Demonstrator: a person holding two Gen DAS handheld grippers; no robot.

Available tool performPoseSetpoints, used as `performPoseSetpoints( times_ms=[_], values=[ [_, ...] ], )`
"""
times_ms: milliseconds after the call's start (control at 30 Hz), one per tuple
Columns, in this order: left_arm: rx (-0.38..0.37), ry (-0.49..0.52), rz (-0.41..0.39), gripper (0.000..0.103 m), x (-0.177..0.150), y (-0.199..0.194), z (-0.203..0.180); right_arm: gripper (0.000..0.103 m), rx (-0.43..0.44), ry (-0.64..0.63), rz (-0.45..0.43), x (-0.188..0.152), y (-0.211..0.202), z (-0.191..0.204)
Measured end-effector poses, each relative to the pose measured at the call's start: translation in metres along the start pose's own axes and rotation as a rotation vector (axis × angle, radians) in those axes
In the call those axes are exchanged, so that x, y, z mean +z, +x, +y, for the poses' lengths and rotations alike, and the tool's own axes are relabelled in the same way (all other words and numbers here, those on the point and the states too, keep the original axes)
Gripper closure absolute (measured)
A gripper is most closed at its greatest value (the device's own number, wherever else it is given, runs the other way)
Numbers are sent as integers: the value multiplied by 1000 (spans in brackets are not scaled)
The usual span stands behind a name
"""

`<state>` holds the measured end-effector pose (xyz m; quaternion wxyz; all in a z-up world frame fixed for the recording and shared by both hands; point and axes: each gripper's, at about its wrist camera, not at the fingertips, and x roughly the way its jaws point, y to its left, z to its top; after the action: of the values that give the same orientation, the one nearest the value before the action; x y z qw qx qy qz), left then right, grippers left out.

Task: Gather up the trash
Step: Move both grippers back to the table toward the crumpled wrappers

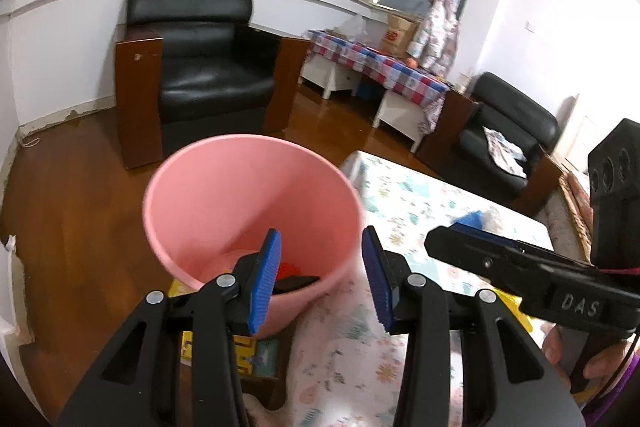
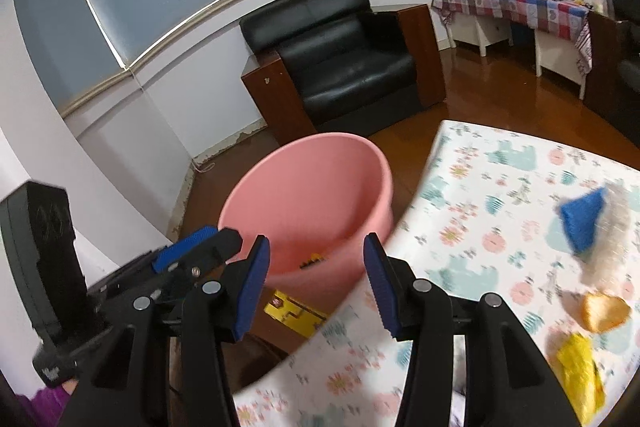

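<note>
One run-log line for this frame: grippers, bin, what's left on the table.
left gripper: open, empty | right gripper: open, empty | pink bin: some trash inside | table: blue sponge, orange peel, yellow wrapper

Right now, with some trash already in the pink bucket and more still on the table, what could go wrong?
1. The pink bucket stands below the table edge; a piece released too early may land on the floor.
2. The blue-and-white sponge, orange peel and yellow scrap lie close together; the open, empty right hand-held gripper may push neighbours aside.
</note>
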<state>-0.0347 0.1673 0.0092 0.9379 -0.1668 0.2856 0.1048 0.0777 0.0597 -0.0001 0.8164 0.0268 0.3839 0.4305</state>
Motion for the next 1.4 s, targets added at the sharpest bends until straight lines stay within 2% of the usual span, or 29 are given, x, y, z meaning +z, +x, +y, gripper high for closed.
performPoseSetpoints(
  times_ms=[167,333,500,767,833,933,1067,1200,1400],
  values=[
    [-15,40,22,61,-9,1,-31,55,-55,-24,-28,-22,-43,-12],
    [-60,101,48,61,-23,0,-67,55,-137,-29,-65,-52,-89,-34],
    [-116,154,75,61,-39,-2,-96,55,-209,7,-80,-82,-125,-61],
    [-183,200,164,61,-61,6,-126,55,-340,77,-96,-122,-171,-104],
    [-215,209,198,61,-66,8,-132,55,-370,97,-106,-129,-182,-114],
    [-301,213,248,61,-72,6,-140,55,-409,130,-122,-138,-196,-130],
    [-391,229,357,61,-85,16,-157,55,-445,170,-135,-148,-210,-148],
    [-330,207,432,61,-96,39,-166,55,-462,194,-132,-154,-215,-158],
    [-235,99,442,61,-91,61,-163,55,-464,220,-127,-162,-218,-169]
  ],
)
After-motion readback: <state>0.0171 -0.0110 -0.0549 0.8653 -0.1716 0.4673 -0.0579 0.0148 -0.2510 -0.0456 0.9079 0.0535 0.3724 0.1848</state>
